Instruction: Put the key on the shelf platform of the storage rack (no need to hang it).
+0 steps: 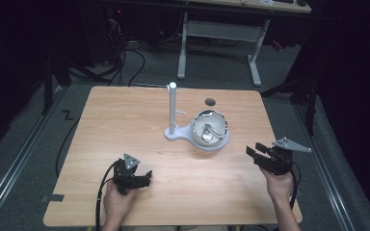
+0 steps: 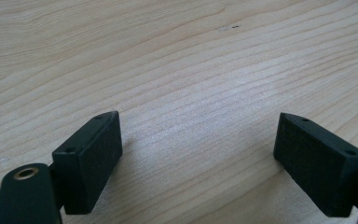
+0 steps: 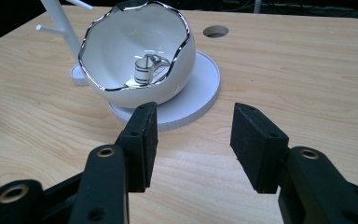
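Right gripper [image 1: 254, 151] held low over the table's [image 1: 139, 115] right edge, jaws apart with only bare wood between them, aimed up the table and toward its middle. Directly ahead of those jaws, near but not touching: a white bowl [image 3: 137, 56] shaped like a cracked eggshell, with a jagged silver rim. Bowl tipped on its side, its mouth turned toward this gripper and slightly upward. Seated on a round white base [image 3: 193, 100] lying flat on the wood. Inside the bowl, at the bottom: a small ring [image 3: 145, 71] with dark bands, together with a bit of silvery metal too small to tell apart. Ring's exact lie unclear.

Beyond the bowl and to its left from this gripper's view: a slim white post [image 1: 172, 108] standing upright, long axis vertical, with short pegs sticking out sideways, joined to the same base. Farther back, past the bowl: a round hole [image 3: 216, 31] in the tabletop. Open wood between the jaws and the base; the rim's jagged edge around the way in to the ring.

Left gripper [image 1: 144, 179] held near the table's front left, well apart from the bowl, jaws wide apart over bare wood, holding nothing.
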The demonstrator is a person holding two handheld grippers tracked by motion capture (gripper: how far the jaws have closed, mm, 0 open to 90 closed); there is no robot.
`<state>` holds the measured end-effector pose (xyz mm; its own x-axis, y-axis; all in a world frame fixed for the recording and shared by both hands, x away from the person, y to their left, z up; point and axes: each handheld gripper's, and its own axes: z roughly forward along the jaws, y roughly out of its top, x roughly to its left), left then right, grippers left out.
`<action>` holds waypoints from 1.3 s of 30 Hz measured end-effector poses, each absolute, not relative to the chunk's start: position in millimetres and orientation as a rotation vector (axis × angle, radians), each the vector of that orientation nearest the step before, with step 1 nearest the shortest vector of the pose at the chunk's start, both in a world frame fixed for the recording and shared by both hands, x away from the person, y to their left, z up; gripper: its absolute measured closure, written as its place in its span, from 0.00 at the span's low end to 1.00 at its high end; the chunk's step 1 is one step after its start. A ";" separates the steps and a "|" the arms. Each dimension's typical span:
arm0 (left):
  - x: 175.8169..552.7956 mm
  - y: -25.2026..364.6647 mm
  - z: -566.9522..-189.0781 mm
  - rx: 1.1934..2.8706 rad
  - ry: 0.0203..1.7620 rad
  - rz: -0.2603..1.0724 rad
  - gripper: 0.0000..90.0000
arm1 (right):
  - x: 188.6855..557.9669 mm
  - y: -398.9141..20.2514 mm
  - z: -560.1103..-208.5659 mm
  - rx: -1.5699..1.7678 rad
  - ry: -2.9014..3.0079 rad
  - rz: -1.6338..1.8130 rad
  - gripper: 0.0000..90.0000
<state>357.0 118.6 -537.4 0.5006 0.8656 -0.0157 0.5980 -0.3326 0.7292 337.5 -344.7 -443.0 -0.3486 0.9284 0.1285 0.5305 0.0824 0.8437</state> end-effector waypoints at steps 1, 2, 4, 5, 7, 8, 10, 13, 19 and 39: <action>357.0 118.6 -537.5 2.057 1.196 0.499 0.17 | 336.6 -344.4 -443.4 1.441 1.919 1.190 0.58; 357.0 118.6 -537.4 2.057 1.196 0.499 0.17 | 335.9 -344.4 -444.2 1.438 1.921 1.191 0.58; 357.0 118.6 -537.5 2.057 1.196 0.499 0.17 | 334.5 -343.7 -445.4 1.444 1.919 1.193 0.58; 357.0 118.6 -537.4 2.057 1.196 0.498 0.17 | 333.8 -343.4 -446.4 1.438 1.924 1.195 0.58; 357.0 118.6 -537.5 2.057 1.196 0.499 0.17 | 332.4 -342.2 -448.0 1.439 1.925 1.201 0.58; 357.0 118.6 -537.4 2.057 1.196 0.498 0.17 | 331.7 -341.5 -449.0 1.440 1.926 1.202 0.58; 357.0 118.6 -537.4 2.057 1.196 0.499 0.17 | 330.8 -340.2 -450.9 1.438 1.930 1.205 0.58; 357.0 118.6 -537.5 2.057 1.196 0.498 0.17 | 329.8 -337.9 -455.0 1.446 1.936 1.212 0.58; 357.0 118.6 -537.5 2.057 1.196 0.498 0.17 | 328.8 -334.1 -462.2 1.450 1.949 1.213 0.58; 357.0 118.6 -537.5 2.057 1.196 0.498 0.17 | 324.3 -325.4 -480.3 1.470 1.962 1.211 0.58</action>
<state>357.0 118.6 -537.5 0.5008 0.8654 -0.0160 0.5978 -0.3324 0.7295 324.3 -325.4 -480.3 -0.3642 0.9152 0.1723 0.5645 0.0698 0.8225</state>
